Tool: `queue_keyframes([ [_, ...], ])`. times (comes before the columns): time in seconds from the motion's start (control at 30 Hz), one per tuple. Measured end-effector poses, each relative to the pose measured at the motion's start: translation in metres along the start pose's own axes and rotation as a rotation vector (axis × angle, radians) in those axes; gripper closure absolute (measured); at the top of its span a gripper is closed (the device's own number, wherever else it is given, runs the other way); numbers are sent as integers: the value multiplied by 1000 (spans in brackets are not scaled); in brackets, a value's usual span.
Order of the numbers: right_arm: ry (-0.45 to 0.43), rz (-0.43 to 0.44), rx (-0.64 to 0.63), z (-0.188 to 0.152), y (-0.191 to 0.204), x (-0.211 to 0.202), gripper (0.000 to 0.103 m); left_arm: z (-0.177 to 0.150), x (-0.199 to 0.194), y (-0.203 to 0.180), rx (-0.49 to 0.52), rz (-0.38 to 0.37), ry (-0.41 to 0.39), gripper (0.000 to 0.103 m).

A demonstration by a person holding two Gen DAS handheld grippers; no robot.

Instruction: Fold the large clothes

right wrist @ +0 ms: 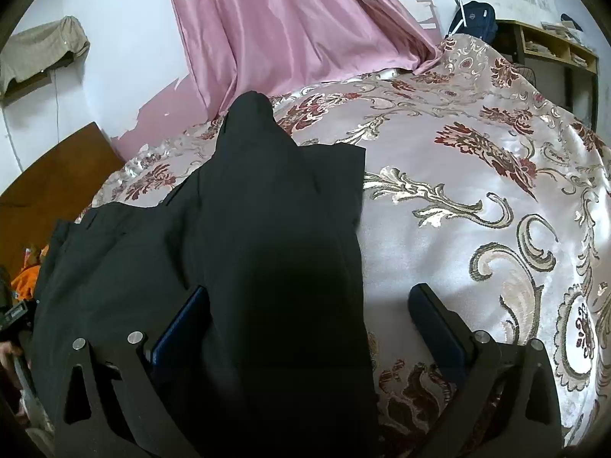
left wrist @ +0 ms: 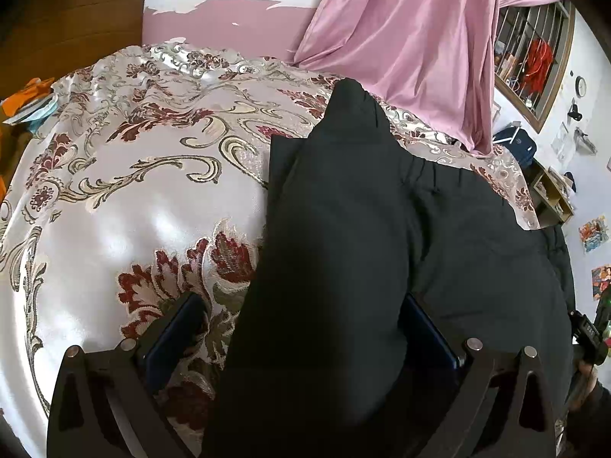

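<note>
Black trousers (left wrist: 343, 210) lie on a bed with a floral satin cover (left wrist: 133, 191). A fold of the trousers rises into the left gripper (left wrist: 301, 316), whose jaws stand wide apart with the cloth draped between and over them. In the right wrist view the same trousers (right wrist: 248, 229) run up between the fingers of the right gripper (right wrist: 309, 305), also wide apart, with cloth covering the left finger (right wrist: 183, 324). The elastic waistband (left wrist: 439, 170) shows at the right of the left wrist view. A peak of cloth (right wrist: 250, 114) stands up at the far end.
A pink curtain (left wrist: 412, 45) hangs onto the far edge of the bed. A wooden headboard (left wrist: 72, 26) stands at the left. Orange clothes (left wrist: 30, 95) lie beside the bed. A barred window (left wrist: 530, 57), a shelf unit (right wrist: 553, 49) and a dark backpack (right wrist: 473, 19) stand by the wall.
</note>
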State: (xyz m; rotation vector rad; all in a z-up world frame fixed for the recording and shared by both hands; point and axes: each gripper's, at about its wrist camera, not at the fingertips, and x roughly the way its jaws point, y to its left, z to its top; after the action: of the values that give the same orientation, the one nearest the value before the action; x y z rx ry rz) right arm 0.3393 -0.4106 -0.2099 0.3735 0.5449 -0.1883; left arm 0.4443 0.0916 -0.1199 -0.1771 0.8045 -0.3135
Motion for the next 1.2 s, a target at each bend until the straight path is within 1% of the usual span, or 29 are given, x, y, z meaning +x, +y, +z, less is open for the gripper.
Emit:
queue_keyframes([
  [0.1, 7, 4, 0, 0, 0, -1, 1, 0, -1, 1, -2, -5, 11, 0],
  [0.2, 34, 8, 1, 2, 2, 0, 1, 3, 1, 3, -24, -11, 44, 0],
  [0.23, 47, 8, 2, 4, 1, 1, 1, 7, 2, 4, -33, -13, 70, 0],
  [0.33, 146, 6, 30, 15, 3, 5, 1, 18, 8, 6, -65, -21, 166, 0],
  [0.37, 175, 14, 42, 19, 4, 6, 1, 24, 10, 7, -73, -23, 215, 0],
  [0.4, 199, 24, 48, 22, 5, 6, 2, 26, 12, 7, -77, -25, 245, 0],
  [0.47, 233, 51, 58, 26, 10, 6, 13, 28, 14, 4, -73, -26, 285, 0],
  [0.5, 249, 65, 64, 25, 13, 7, 16, 28, 14, 2, -74, -29, 297, 0],
  [0.53, 267, 79, 70, 25, 15, 8, 21, 27, 14, 1, -79, -28, 304, 3],
  [0.57, 280, 85, 77, 23, 18, 9, 27, 26, 13, 0, -91, -32, 305, 10],
  [0.6, 288, 82, 80, 22, 21, 9, 29, 24, 11, -1, -110, -45, 305, 15],
  [0.63, 291, 78, 74, 21, 23, 7, 35, 23, 9, -1, -126, -58, 304, 27],
  [0.67, 292, 79, 70, 20, 25, 6, 43, 21, 7, -1, -157, -92, 305, 40],
  [0.7, 292, 82, 72, 21, 24, 5, 47, 20, 5, 0, -179, -103, 306, 44],
  [0.77, 294, 111, 101, 20, 23, 0, 66, 17, 0, 2, -214, -122, 300, 62],
  [0.8, 293, 131, 119, 21, 22, -3, 70, 17, -2, 1, -218, -124, 293, 65],
  [0.87, 284, 161, 130, 23, 22, -10, 83, 19, -13, -4, -236, -128, 274, 76],
  [0.97, 227, 205, 108, 32, 31, -31, 90, 23, -29, -12, -247, -132, 249, 82],
  [1.03, 186, 220, 60, 39, 41, -46, 91, 25, -39, -19, -243, -150, 238, 84],
  [1.13, 100, 235, -28, 54, 61, -79, 92, 27, -49, -32, -236, -188, 232, 84],
  [1.2, 45, 234, -65, 64, 64, -102, 92, 28, -57, -45, -235, -220, 223, 84],
])
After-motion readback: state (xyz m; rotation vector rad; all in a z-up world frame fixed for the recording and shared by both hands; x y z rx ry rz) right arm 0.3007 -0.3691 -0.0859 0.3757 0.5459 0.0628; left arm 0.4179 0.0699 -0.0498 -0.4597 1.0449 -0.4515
